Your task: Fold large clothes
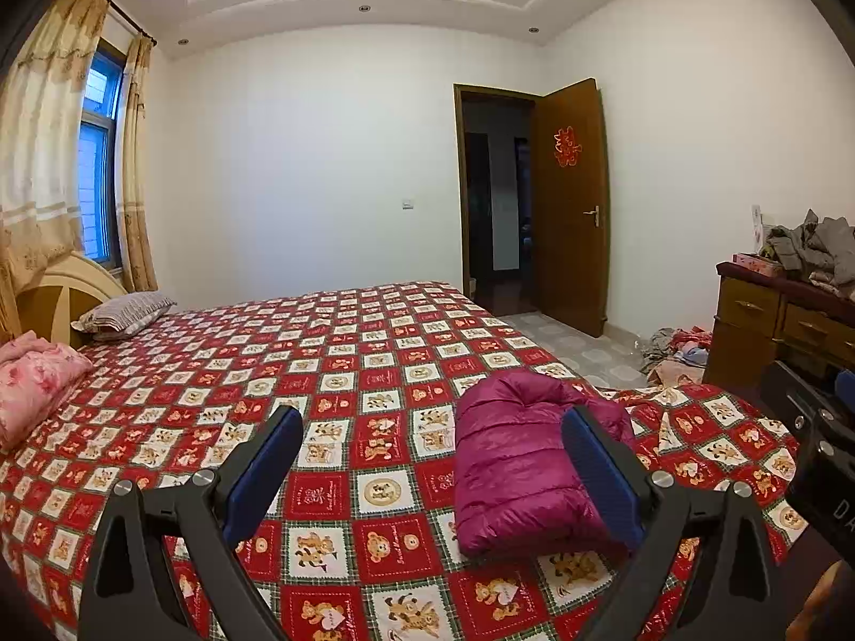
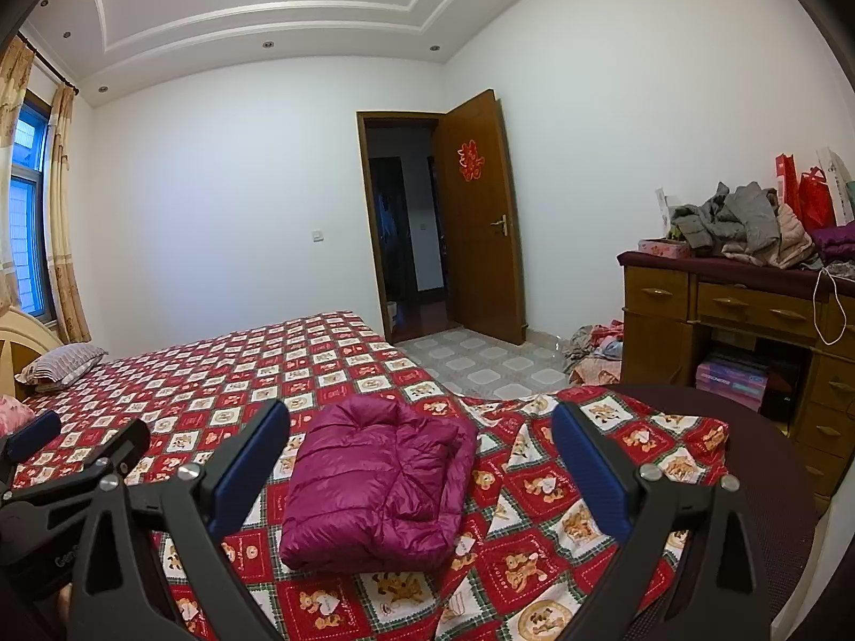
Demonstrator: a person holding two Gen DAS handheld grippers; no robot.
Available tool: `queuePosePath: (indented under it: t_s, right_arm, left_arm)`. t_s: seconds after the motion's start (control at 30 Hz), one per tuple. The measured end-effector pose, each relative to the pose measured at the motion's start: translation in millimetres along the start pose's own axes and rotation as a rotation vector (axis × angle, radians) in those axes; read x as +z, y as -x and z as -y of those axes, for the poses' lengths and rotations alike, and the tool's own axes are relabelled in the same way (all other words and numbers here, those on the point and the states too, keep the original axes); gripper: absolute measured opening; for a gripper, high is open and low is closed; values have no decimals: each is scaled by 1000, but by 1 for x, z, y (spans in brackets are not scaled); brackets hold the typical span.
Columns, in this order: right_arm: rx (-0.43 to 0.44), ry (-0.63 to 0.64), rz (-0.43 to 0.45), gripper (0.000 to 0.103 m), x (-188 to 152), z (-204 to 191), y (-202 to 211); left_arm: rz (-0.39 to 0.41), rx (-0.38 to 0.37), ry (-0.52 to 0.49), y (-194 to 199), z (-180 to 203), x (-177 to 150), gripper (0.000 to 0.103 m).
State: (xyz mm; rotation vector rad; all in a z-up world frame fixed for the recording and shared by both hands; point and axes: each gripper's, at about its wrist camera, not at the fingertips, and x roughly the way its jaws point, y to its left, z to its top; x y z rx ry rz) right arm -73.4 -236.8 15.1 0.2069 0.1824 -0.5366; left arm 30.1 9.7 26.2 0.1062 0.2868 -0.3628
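Two grippers, left gripper and right gripper, jaws wide, empty, above folded jacket.

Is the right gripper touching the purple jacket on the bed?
Apart. In the right wrist view, the right gripper hangs open above the folded purple jacket, both fingers spread wide of it.

jacket: magenta | bedspread: red-white checked, bear prints | door: brown

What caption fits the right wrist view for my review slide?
Open right claw hovering above a folded magenta puffer jacket lying on the red bear-print bedspread.
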Motion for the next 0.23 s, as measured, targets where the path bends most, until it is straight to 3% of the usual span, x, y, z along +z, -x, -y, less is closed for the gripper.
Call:
queuePosePath:
  t_s: [0.23]
  right_arm:
    - [-6, 0, -4, 100, -1, -1, 0]
  left_arm:
    - [-6, 19, 3, -2, -5, 0, 98]
